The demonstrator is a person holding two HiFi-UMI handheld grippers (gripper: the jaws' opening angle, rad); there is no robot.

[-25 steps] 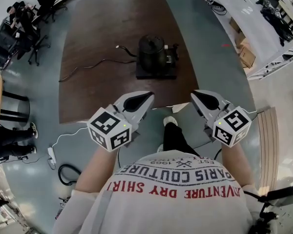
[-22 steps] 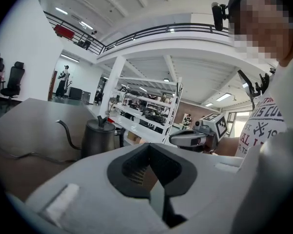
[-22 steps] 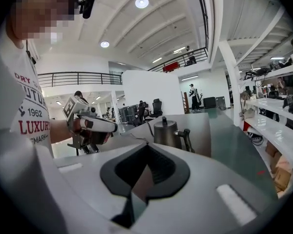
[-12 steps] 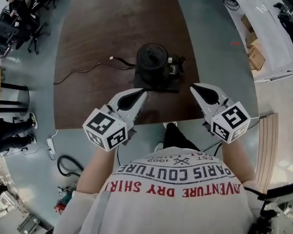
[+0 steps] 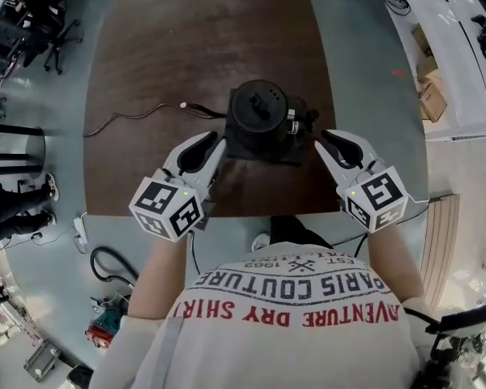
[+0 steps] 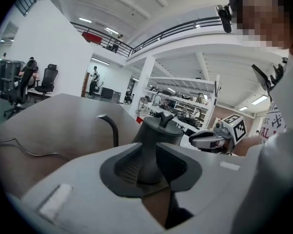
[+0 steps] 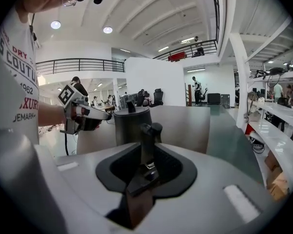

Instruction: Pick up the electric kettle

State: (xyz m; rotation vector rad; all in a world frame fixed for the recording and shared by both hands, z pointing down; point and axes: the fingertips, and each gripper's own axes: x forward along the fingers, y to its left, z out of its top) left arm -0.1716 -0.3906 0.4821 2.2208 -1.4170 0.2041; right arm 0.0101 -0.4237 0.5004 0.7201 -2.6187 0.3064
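A black electric kettle (image 5: pixel 259 110) with a gooseneck spout (image 6: pixel 110 128) stands on its black base (image 5: pixel 265 147) on the dark brown table (image 5: pixel 194 39). My left gripper (image 5: pixel 214 139) is just left of the base, and the kettle (image 6: pixel 158 133) shows beyond its jaws. At the kettle's right, my right gripper (image 5: pixel 323 139) faces the handle (image 7: pixel 149 138). Both grippers' jaws have just been opening and stand open, with nothing between them. Neither gripper touches the kettle.
A thin cord (image 5: pixel 142 113) runs left from the kettle across the table. The table's near edge (image 5: pixel 227 214) lies under my forearms. Office chairs (image 5: pixel 32 23) stand on the floor at the far left, and cables (image 5: pixel 105 262) lie on the floor nearby.
Both grippers have moved forward and down from in front of the table edge and now flank the kettle. The kettle has not moved.
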